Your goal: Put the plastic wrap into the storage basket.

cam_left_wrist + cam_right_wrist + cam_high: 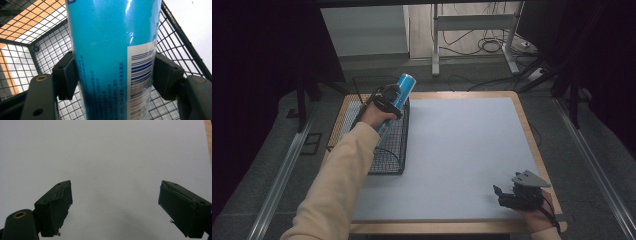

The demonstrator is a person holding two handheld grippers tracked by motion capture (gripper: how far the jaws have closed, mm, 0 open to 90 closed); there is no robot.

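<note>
The left gripper pinches a blue can over the wire basket; the right gripper rests spread on the table

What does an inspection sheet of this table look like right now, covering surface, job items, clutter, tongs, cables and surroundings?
Surface: wooden table under a pale grey mat.
Job's things: blue can with a barcode label, held tilted over the black wire basket at the table's left side.
Clutter: nothing seen.
Tongs: left tongs have both pads against the can's sides; right tongs are open with nothing between them, low over the mat at the near right corner.
Cables: one trails from the right tongs; loose cables on the floor beyond the table.
Surroundings: metal frame legs, dark curtains on both sides.
</note>
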